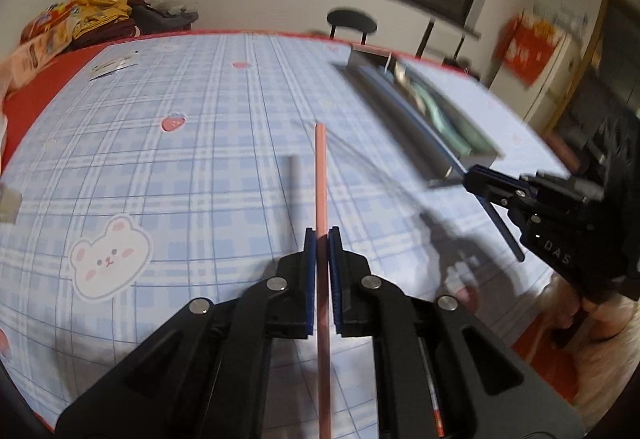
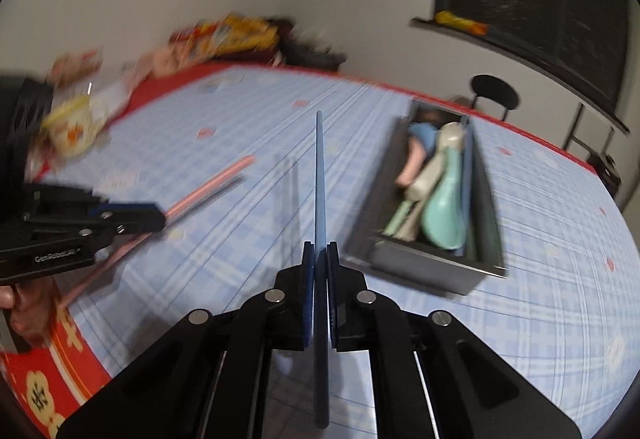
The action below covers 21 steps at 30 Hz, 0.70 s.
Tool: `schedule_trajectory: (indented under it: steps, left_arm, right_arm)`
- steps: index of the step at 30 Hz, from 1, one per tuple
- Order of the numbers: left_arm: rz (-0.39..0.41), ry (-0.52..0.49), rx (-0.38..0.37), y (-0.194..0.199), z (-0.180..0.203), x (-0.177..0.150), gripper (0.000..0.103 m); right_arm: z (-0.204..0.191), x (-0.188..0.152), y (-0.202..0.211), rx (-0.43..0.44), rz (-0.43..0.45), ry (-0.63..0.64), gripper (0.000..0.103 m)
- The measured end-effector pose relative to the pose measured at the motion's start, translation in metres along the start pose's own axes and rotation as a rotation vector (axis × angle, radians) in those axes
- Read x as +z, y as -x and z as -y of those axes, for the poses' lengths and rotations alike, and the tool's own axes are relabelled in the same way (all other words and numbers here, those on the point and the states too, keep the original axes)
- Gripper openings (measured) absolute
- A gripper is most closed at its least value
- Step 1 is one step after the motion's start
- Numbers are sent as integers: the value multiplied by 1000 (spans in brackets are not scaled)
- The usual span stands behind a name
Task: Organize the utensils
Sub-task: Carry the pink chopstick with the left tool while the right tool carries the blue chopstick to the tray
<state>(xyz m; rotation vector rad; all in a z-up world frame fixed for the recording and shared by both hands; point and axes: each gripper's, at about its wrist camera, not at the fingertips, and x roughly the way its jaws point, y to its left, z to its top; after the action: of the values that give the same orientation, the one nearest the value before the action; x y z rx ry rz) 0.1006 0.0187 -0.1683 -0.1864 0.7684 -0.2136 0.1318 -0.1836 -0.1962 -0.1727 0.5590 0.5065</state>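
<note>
My left gripper (image 1: 322, 235) is shut on a pink chopstick (image 1: 321, 175) and holds it above the blue checked tablecloth (image 1: 192, 143). My right gripper (image 2: 319, 251) is shut on a blue chopstick (image 2: 319, 175), also off the table. A grey utensil tray (image 2: 420, 267) lies to the right of the blue chopstick and holds pink, cream and mint spoons (image 2: 444, 195). In the left wrist view the tray (image 1: 400, 107) is at the upper right, with the right gripper (image 1: 476, 179) just below its near end. The left gripper (image 2: 160, 217) with the pink chopstick (image 2: 212, 187) shows at left in the right wrist view.
A floral cup (image 2: 74, 127) and snack packets (image 2: 232, 35) sit at the table's far left side. A pile of clothes and bags (image 1: 100, 15) lies at the far corner. A black stool (image 1: 352, 23) stands behind the table. A red cloth edge (image 2: 48, 371) borders the near side.
</note>
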Motion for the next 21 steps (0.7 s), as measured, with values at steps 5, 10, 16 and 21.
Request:
schedule_trajectory:
  steps: [5,10,16,21]
  left_arm:
    - [89,104,-55,17,-20,-1,10]
    - [160,169,-69,31,-32,-3,10]
    - [173,154,-67,37,-24,9,10]
    - [213,155,-120,43,-10,38,10]
  right_arm:
    - [16,-1,11,11,65,-79,6]
    - [17,-1,12,5,74,-70,6]
    - [30,-3,16,46,82,-148,6]
    - [48,5,14,86,73,-239,6]
